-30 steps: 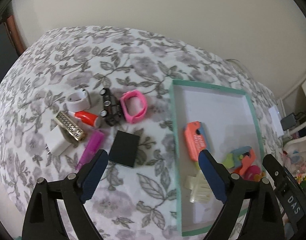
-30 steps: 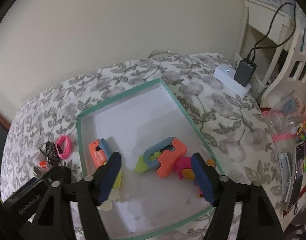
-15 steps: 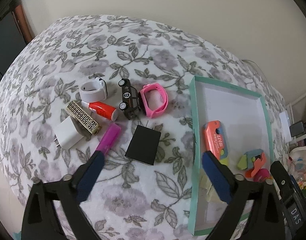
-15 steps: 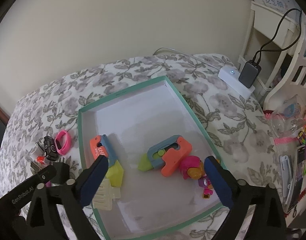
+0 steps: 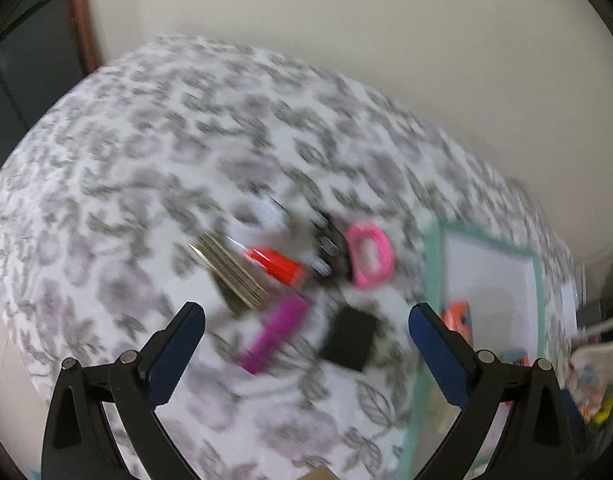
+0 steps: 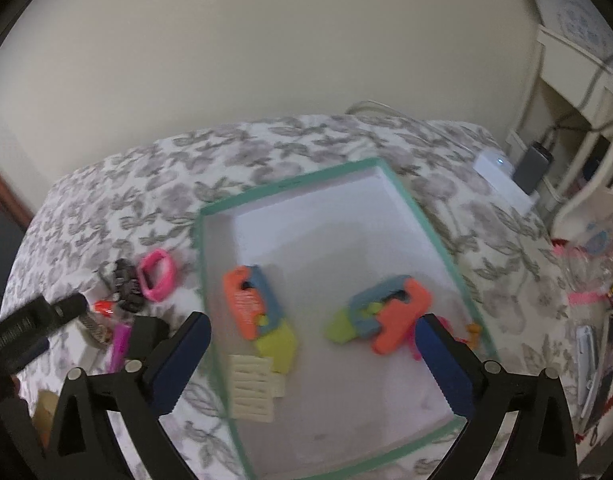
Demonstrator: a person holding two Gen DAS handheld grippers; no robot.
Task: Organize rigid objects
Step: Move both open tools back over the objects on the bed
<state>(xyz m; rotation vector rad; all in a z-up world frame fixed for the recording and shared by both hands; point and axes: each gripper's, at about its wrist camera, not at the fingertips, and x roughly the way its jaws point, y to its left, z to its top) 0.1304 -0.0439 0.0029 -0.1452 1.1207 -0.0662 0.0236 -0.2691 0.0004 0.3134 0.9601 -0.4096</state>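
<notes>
My left gripper (image 5: 306, 312) hangs open over the flowered bedspread, and its view is blurred. Below it lie a magenta stick (image 5: 276, 330), a black square block (image 5: 350, 338), a gold patterned bar (image 5: 230, 276), a red piece (image 5: 276, 266), a black toy car (image 5: 328, 246) and a pink band (image 5: 369, 256). My right gripper (image 6: 312, 322) is above the teal-rimmed tray (image 6: 290, 182). Its jaws are opening and grip nothing. In the tray lie an orange-and-blue cutter (image 6: 250, 300), an orange-blue-green toy (image 6: 386, 312) and a cream hair clip (image 6: 252, 388).
A white box (image 6: 502, 176) and a grey power bank (image 6: 532, 164) with a cable sit at the bed's far right corner, by a white shelf. Small clutter (image 6: 594, 320) lines the right edge. A wall stands behind the bed.
The left gripper has swung left from the tray to over the loose pile, its jaws spreading. The right gripper's jaws have spread wide and it has shifted left over the tray.
</notes>
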